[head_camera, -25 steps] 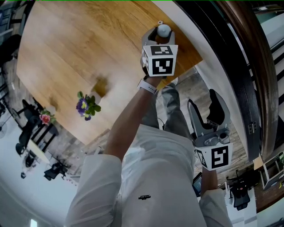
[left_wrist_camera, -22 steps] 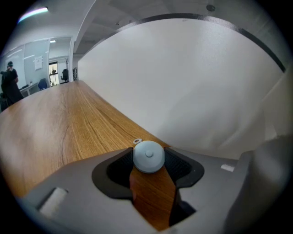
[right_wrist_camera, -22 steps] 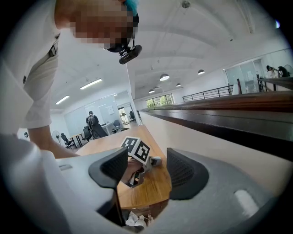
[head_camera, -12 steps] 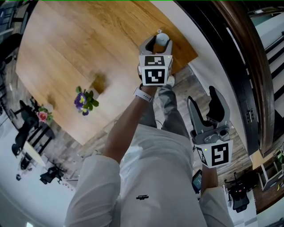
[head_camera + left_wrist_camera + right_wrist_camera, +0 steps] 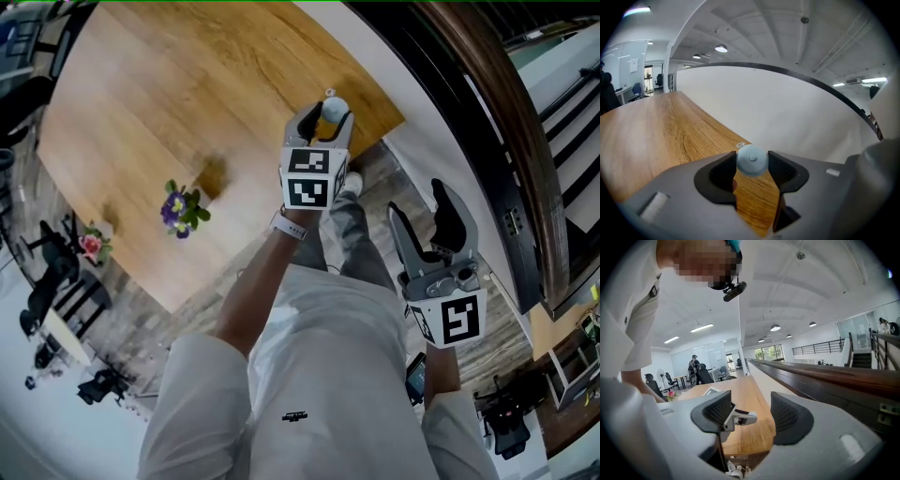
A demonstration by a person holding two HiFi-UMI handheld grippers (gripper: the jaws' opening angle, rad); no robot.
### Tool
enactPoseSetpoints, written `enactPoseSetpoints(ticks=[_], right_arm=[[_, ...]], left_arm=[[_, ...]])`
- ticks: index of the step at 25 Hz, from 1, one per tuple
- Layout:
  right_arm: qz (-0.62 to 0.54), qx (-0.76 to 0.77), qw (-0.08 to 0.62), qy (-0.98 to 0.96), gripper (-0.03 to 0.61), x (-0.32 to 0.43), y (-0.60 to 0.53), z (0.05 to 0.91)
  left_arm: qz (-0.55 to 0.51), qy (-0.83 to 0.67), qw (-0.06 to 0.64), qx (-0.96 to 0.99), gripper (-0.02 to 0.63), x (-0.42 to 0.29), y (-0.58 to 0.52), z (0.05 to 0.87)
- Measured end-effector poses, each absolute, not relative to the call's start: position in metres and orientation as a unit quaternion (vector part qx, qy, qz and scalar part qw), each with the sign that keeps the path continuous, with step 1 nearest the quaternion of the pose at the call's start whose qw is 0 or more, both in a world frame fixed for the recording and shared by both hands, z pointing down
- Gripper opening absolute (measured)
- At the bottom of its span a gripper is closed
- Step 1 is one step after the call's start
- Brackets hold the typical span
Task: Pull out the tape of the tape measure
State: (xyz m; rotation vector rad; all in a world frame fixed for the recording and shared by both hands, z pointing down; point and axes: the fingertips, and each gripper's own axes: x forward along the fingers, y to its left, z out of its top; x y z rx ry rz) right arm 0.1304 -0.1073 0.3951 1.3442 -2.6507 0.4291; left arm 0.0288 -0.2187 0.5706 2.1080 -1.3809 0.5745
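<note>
A round pale-blue tape measure [image 5: 334, 106] sits between the jaws of my left gripper [image 5: 323, 117], held above the wooden table [image 5: 187, 84] near its right corner. In the left gripper view both pads press on the sides of the tape measure [image 5: 752, 160], and my left gripper [image 5: 752, 163] is shut on it; no pulled-out tape shows. My right gripper [image 5: 427, 217] hangs off the table at the right, over the floor, open and empty. Between the jaws of my right gripper [image 5: 751, 416] I see only the far-off left gripper and the table [image 5: 745, 437].
A small pot of purple flowers [image 5: 180, 208] stands on the table near its front edge, with a blurred brown thing [image 5: 213, 174] beside it. Pink flowers [image 5: 91, 246] and office chairs are at the left. A dark wooden railing [image 5: 487, 112] runs along the right.
My left gripper has risen with the tape measure and drawn back towards the table's near edge. My right gripper has come up a little, still open.
</note>
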Motion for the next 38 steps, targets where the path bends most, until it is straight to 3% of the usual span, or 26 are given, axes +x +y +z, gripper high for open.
enactPoseSetpoints(ticks=[19, 38], right_arm=[[0.088, 0.446, 0.046, -0.889, 0.258, 0.137, -0.097, 0.34], [0.053, 0.447, 0.012, -0.893, 0.258, 0.15, -0.097, 0.299]], left_arm=[[0.138, -0.517, 0.252, 0.806, 0.235, 0.018, -0.173, 0.46], [0.13, -0.477, 0.172, 0.852, 0.236, 0.01, -0.106, 0.364]])
